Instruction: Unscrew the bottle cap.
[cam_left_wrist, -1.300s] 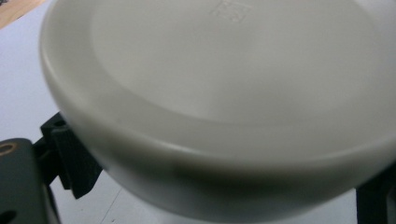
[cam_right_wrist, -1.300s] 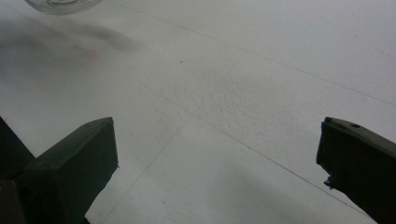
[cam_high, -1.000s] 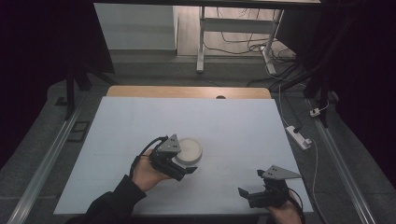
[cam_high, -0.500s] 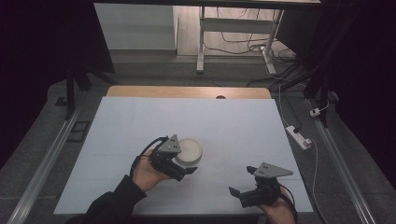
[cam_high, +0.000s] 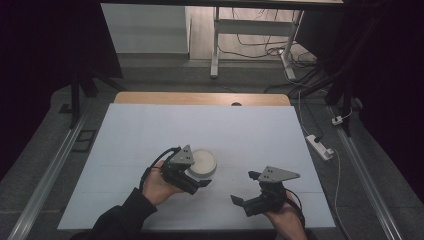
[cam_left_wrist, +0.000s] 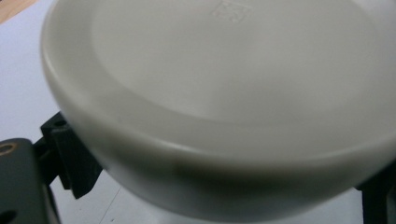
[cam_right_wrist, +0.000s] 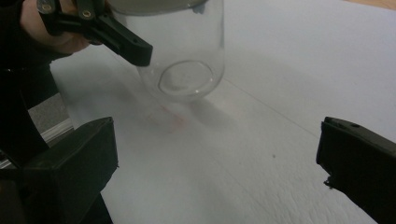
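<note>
On the tabletop (cam_high: 150, 135) I've got one lidded jar (cam_high: 202, 163) clamped in my left tongs (cam_high: 192, 176); right tongs (cam_high: 247, 192) gape wide nearby.

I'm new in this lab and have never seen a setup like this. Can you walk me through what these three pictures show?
There is no robot here: a person holds a two-jaw tool in each hand. The high view looks down from above the person's side of the white table. In it the left gripper is at a clear glass jar with a pale lid, and the right gripper is off to the side with nothing between its wide-open jaws. The other two pictures come from cameras riding on the grippers. The left gripper view looks close at the lid, with the jaws on either side of it. The right gripper view looks across the table towards the jar, which appears lifted and tilted off the surface.
</note>
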